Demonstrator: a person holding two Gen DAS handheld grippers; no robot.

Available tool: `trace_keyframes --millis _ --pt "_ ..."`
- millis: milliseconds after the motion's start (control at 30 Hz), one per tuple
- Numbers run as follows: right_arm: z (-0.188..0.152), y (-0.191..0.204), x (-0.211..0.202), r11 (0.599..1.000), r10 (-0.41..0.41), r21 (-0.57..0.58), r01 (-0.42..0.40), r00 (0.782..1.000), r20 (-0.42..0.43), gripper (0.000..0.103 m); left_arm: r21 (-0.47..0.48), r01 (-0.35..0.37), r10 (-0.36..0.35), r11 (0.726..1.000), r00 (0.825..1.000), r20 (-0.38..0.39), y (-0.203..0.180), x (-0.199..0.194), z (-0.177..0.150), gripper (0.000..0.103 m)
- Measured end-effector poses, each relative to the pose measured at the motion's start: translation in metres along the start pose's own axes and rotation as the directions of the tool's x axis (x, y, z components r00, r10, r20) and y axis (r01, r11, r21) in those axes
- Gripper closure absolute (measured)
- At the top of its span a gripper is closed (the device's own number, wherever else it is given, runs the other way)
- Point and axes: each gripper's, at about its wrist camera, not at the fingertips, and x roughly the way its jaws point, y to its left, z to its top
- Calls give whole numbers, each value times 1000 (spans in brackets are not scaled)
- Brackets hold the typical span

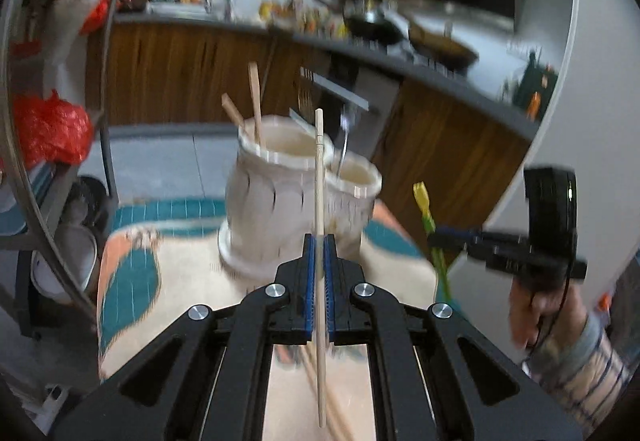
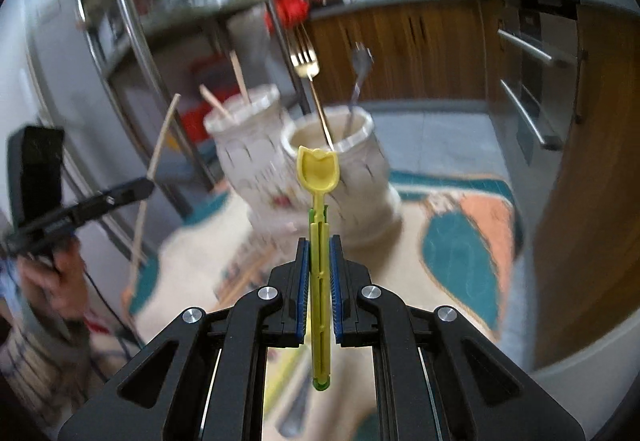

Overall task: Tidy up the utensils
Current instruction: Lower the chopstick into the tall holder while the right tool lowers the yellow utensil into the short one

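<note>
1. The surface (image 1: 180, 265), covered by a teal, cream and orange patterned cloth, fills the lower middle of both views and carries two pale ribbed holders touching each other at frame centre.
2. The chopstick holder (image 1: 264, 185) already has two wooden sticks in it; the cutlery holder (image 2: 360, 169) just beside it has two forks.
3. The left hand-held gripper (image 1: 319, 261) is pressed together on a single wooden chopstick (image 1: 319, 177), held upright at centre frame, in front of the holders and not yet over either one.
4. The right hand-held gripper (image 2: 319, 265) pinches a yellow-and-green plastic spoon (image 2: 319, 177), bowl up, in front of the cutlery holder.
5. Risks, as I judge them: both grippers approach neighbouring rims together, so they could collide; the thin chopstick could pivot in its narrow grip and miss; a knock could tip a holder.
</note>
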Motion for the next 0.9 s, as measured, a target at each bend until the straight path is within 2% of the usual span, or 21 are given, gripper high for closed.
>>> trace_keyframes --millis 67,200,333,467,567,667,800,900 --pt "3 3 0 1000 7 7 -7 999 50 92 -14 -40 40 999 998 45 -1 5 7 99" --pt "10 8 3 999 33 17 -35 988 148 92 -66 -13 22 998 989 144 4 6 21 99" --pt "18 10 4 999 37 6 -39 971 235 92 -68 -10 25 998 973 230 1 8 37 99" --pt "26 3 3 998 50 18 -59 948 314 92 -68 -34 55 997 944 324 0 7 55 99" --pt "39 -4 6 996 64 30 -79 938 340 92 -81 -25 56 996 910 412 2 8 70 99" --pt "52 -4 12 997 65 22 -79 926 371 92 -86 -24 62 996 879 472 4 12 83 99" --pt "65 -2 20 997 63 20 -78 906 419 92 -107 -69 115 992 845 522 5 22 89 99" --pt "71 -1 27 997 60 21 -76 898 436 92 -124 -65 122 990 836 535 8 33 91 99"
